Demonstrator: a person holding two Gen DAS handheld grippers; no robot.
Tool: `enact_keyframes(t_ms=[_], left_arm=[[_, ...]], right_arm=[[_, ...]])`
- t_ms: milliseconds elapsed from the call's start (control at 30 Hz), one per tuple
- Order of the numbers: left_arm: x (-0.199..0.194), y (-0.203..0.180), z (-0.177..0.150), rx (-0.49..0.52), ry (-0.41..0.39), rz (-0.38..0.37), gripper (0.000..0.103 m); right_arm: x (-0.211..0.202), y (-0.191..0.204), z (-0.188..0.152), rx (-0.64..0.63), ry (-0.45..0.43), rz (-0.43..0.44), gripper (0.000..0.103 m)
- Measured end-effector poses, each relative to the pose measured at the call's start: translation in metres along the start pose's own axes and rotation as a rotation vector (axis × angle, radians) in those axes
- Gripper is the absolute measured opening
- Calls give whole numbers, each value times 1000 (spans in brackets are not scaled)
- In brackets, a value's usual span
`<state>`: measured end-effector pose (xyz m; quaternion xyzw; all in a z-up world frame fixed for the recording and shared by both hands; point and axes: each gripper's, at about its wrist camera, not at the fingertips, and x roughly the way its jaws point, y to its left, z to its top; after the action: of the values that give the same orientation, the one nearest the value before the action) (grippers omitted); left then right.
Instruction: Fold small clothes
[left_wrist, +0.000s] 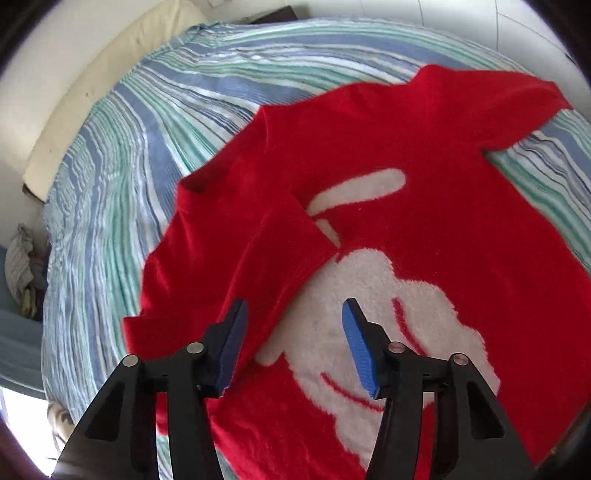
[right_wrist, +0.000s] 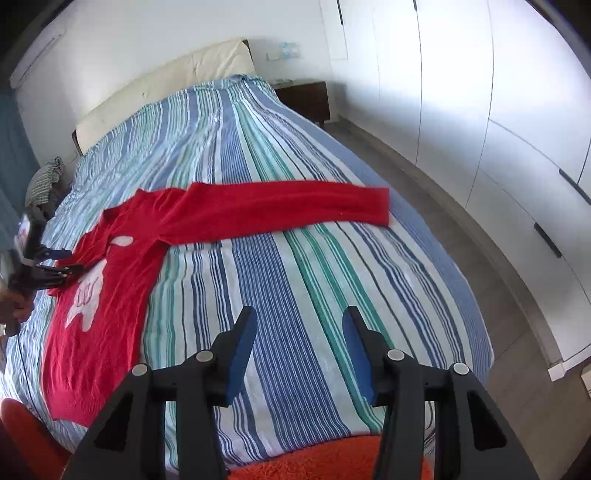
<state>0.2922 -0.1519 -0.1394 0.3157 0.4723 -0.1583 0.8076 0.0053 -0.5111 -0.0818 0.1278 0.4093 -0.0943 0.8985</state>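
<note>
A red fuzzy sweater (left_wrist: 424, 192) with a white figure on its front lies flat on the striped bedspread (left_wrist: 122, 177). Its left sleeve (left_wrist: 266, 258) is folded in across the chest. My left gripper (left_wrist: 293, 332) is open and empty just above that folded sleeve and the white figure. In the right wrist view the sweater (right_wrist: 110, 280) lies at the left with its other sleeve (right_wrist: 288, 203) stretched out straight to the right. My right gripper (right_wrist: 299, 339) is open and empty over bare bedspread (right_wrist: 288, 288), well short of that sleeve. The left gripper (right_wrist: 62, 266) shows there too.
A cream headboard (right_wrist: 166, 85) stands at the far end of the bed. A dark nightstand (right_wrist: 306, 98) and white wardrobe doors (right_wrist: 480, 110) are to the right across a strip of floor. A striped bundle of cloth (right_wrist: 44, 181) lies at the bed's far left.
</note>
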Motion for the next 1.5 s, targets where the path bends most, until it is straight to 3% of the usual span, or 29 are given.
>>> enact_keyframes(t_ms=[100, 233, 300, 367, 467, 567, 633, 667, 767, 867, 967, 1167, 1500], left_arm=[[22, 9, 10, -61, 24, -31, 47], [38, 3, 16, -24, 24, -29, 44], [42, 4, 18, -47, 27, -61, 4], [37, 19, 18, -147, 9, -97, 3], [4, 75, -2, -402, -85, -125, 2], [-33, 162, -59, -722, -148, -89, 2], [-46, 220, -117, -945, -131, -18, 2], [-48, 249, -152, -1050, -101, 49, 2], [-46, 298, -241, -1207, 30, 272, 2], [-37, 319, -300, -1261, 141, 402, 2], [-24, 319, -330, -1315, 192, 397, 2], [1, 295, -337, -1348, 248, 404, 1], [22, 295, -357, -1404, 273, 355, 1]], right_arm=[[14, 6, 4, -25, 12, -4, 48], [21, 12, 6, -51, 27, -10, 48], [23, 12, 6, -52, 31, -16, 48], [23, 13, 6, -52, 30, -20, 48], [24, 13, 6, -48, 31, -25, 48], [21, 13, 6, -45, 21, -33, 48], [20, 13, 6, -45, 14, -38, 48], [20, 13, 6, -45, 12, -41, 48], [21, 15, 6, -48, 12, -51, 48], [23, 19, 6, -60, 19, -63, 48], [24, 23, 6, -81, 27, -79, 48], [29, 30, 5, -115, 47, -108, 48], [30, 32, 4, -132, 51, -128, 48]])
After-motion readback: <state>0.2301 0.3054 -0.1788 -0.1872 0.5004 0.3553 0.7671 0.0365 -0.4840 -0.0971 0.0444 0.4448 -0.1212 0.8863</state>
